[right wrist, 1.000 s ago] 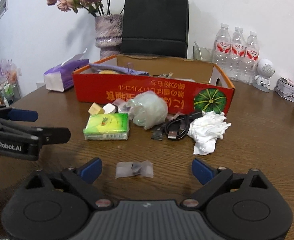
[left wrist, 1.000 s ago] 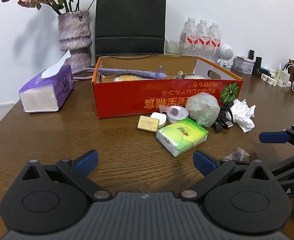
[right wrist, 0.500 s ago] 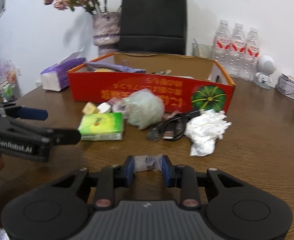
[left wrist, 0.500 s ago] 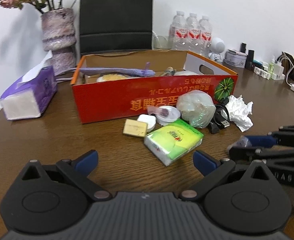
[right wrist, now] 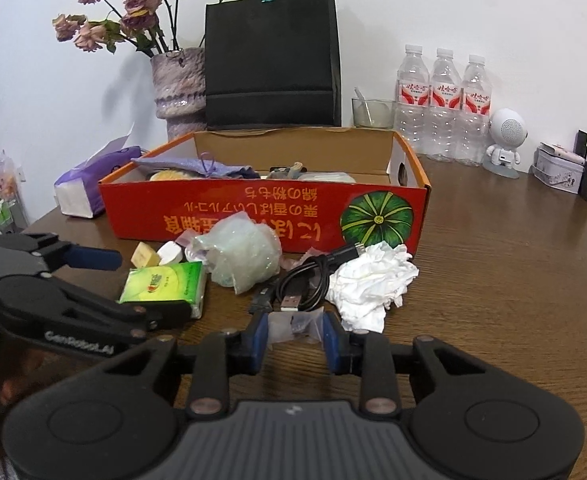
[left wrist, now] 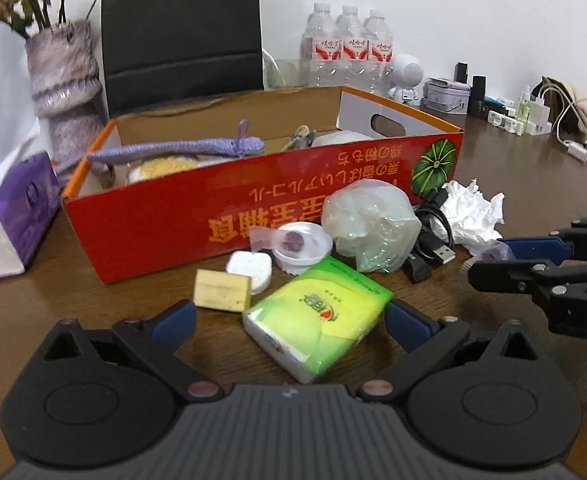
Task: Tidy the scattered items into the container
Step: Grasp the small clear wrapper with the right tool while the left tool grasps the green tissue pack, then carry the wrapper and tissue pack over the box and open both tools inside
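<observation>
The red cardboard box [left wrist: 165, 216] [right wrist: 221, 208] stands open on the wooden table and holds several items. In front of it lie a green tissue pack [left wrist: 317, 316] [right wrist: 165, 286], a clear plastic bag [left wrist: 373, 228] [right wrist: 245, 256], a black USB cable [left wrist: 433, 248] [right wrist: 301, 284], crumpled white tissue [left wrist: 469, 212] [right wrist: 369, 284], a yellow block [left wrist: 221, 290], a white case [left wrist: 249, 270] and a small white cup [left wrist: 301, 246]. My left gripper [left wrist: 289, 318] is open with the tissue pack between its fingers. My right gripper [right wrist: 295, 338] is shut on a small clear packet [right wrist: 293, 326], lifted off the table.
A purple tissue box [left wrist: 9, 224] lies left of the red box. A vase [right wrist: 179, 88], a black paper bag [right wrist: 271, 60] and three water bottles [right wrist: 443, 104] stand behind it. A small white robot figure [right wrist: 505, 140] and chargers [left wrist: 525, 116] are at the right.
My right gripper closed on the small clear packet and lifted it. My left gripper moved forward until the green tissue pack sits between its open fingers.
</observation>
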